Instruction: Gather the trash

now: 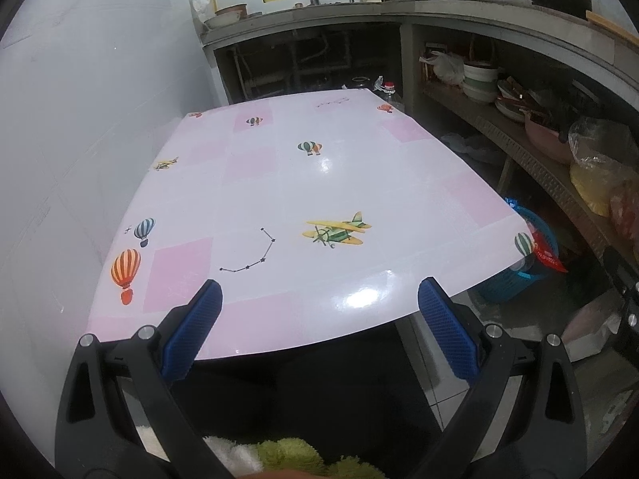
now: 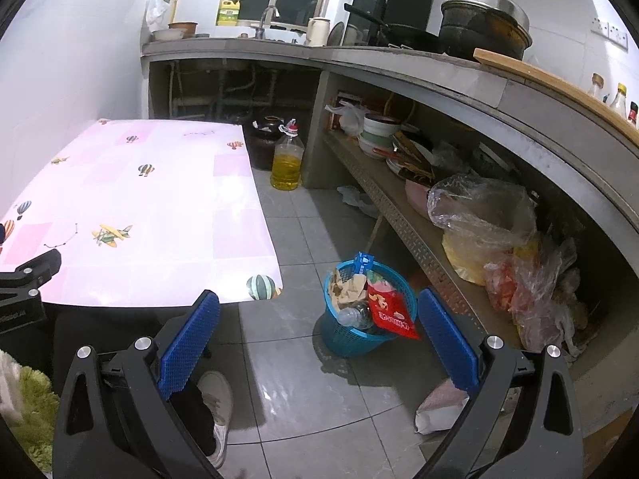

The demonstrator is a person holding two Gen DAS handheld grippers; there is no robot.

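The table (image 1: 279, 183) wears a glossy cover of pale pink and white checks, printed with striped hot-air balloons in orange, teal and green, small yellow-and-green biplanes, and thin black dotted star lines. Both grippers have black frames and blue pads (image 1: 191, 331) with a fine mesh texture. On the grey tiled floor (image 2: 303, 391) the blue latticed basket (image 2: 351, 339) holds a red snack wrapper (image 2: 389, 311) with white lettering, tan crumpled paper and a clear bottle. The oil jug (image 2: 286, 161) is yellow
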